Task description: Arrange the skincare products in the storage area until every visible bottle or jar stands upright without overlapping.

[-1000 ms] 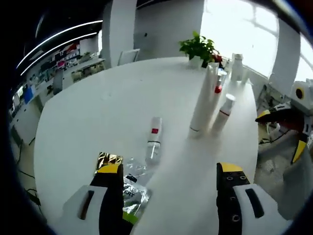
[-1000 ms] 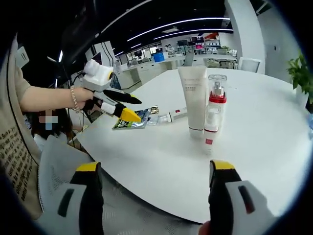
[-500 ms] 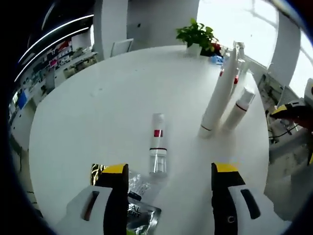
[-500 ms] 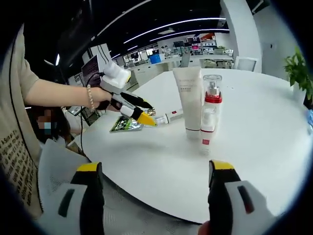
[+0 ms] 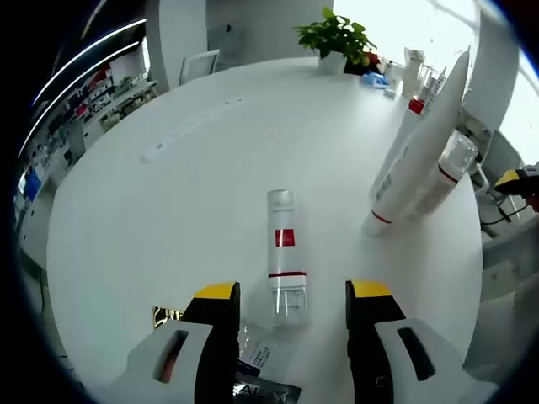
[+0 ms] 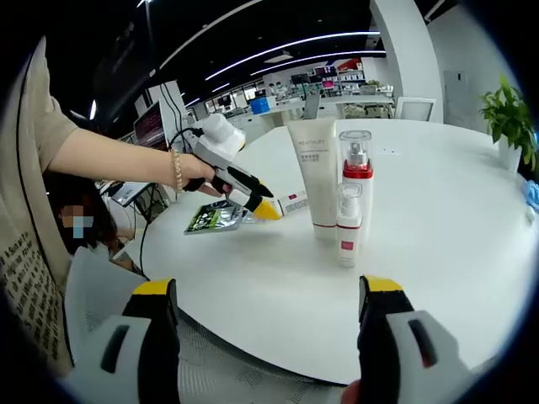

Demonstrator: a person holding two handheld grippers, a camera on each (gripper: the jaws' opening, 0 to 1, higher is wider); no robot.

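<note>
Left gripper spread wide, straddling the cap end of a clear bottle lying flat on the white table. Right gripper also spread, holding nothing, off the table edge. Round and smooth, so likely to roll or squirt out if pinched off-centre; could knock the standing tube once swung upright.

1. an open-plan office: long ceiling light strips run over rows of desks with monitors.
2. a large round white table and a chair suggest a meeting spot.
3. a potted plant stands near bright windows.
</note>
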